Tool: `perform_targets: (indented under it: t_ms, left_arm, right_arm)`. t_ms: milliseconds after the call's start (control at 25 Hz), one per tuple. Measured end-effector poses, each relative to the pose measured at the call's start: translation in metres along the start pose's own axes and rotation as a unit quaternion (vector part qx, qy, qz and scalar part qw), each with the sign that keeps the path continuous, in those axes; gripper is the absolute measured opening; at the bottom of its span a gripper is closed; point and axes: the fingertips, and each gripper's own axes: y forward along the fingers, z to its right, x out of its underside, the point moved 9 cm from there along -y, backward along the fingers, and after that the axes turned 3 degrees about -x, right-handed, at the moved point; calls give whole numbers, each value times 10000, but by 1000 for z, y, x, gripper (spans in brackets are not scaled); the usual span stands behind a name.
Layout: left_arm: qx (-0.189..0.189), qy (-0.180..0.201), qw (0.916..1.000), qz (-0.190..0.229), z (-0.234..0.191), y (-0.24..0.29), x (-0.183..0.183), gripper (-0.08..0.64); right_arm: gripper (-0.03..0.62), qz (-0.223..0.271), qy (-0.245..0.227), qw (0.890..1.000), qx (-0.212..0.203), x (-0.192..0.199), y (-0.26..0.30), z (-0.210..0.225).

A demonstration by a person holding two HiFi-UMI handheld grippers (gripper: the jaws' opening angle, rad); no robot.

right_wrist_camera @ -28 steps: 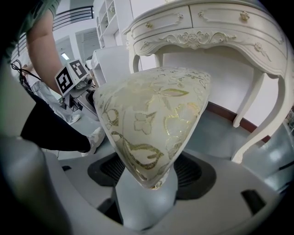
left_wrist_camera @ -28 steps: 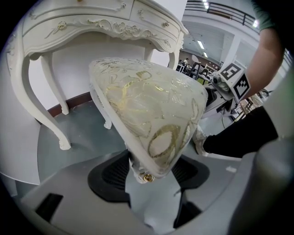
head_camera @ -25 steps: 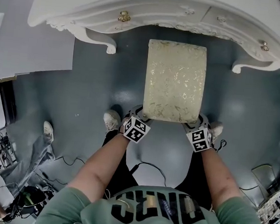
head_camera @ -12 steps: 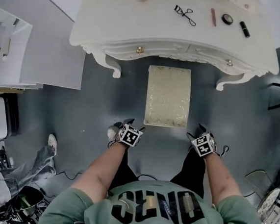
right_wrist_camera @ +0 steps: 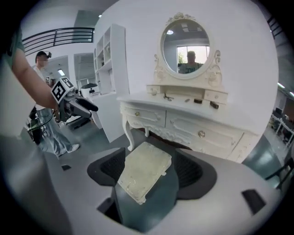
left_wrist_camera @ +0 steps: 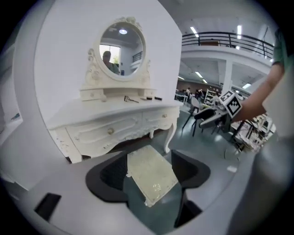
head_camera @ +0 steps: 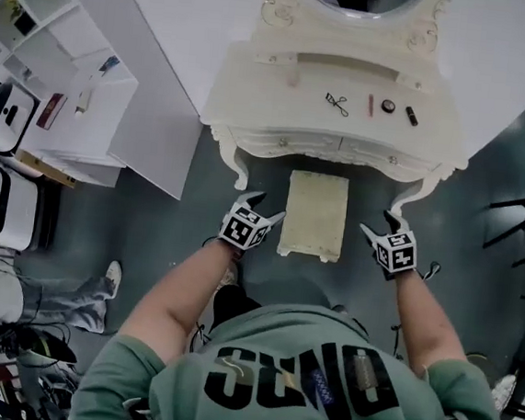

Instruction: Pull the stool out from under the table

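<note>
Stool (head_camera: 315,214) on floor (head_camera: 193,212) just before dressing table (head_camera: 255,93), out from under it, touching neither gripper. Left gripper (head_camera: 265,207) jaws just been opening, now wide, empty. Right gripper (head_camera: 379,222) jaws wide, empty. Shirt (head_camera: 277,344) lettering reads roughly "SEND".

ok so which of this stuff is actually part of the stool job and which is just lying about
Part of the job:
- stool, on the floor in front of the table
- dressing table
- left tool and right tool, both open and empty

Just lying about:
- eyelash curler, compact and black tube on the tabletop
- white shelf unit
</note>
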Motion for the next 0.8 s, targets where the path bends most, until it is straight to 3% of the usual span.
perform_targets:
  t_ms: [120,280,440,640,800]
  left_arm:
    - [-319,-377,9978,432,25,-33,-23,302]
    - [-560,-393,9942,835,54,-53,-40,299]
    - [-546,-772,9896,1087,72,-60,-52,282]
    - [-51,-482,9862,1581,61,-88,-91,279]
    - [188,-56,9856,1680,29,-123,-116,260]
  right_arm:
    - [324,253,-96,9994,-224,-26,-30,6]
    - [310,649,-376,9960,-480,-62,-52,16]
    - [298,829,-371,9942,-578,-77,-72,18]
    - [298,978,-358,9939,-365,-106,-91,-2]
    - [295,1346,-109,9908,-117,-133,-103,-39]
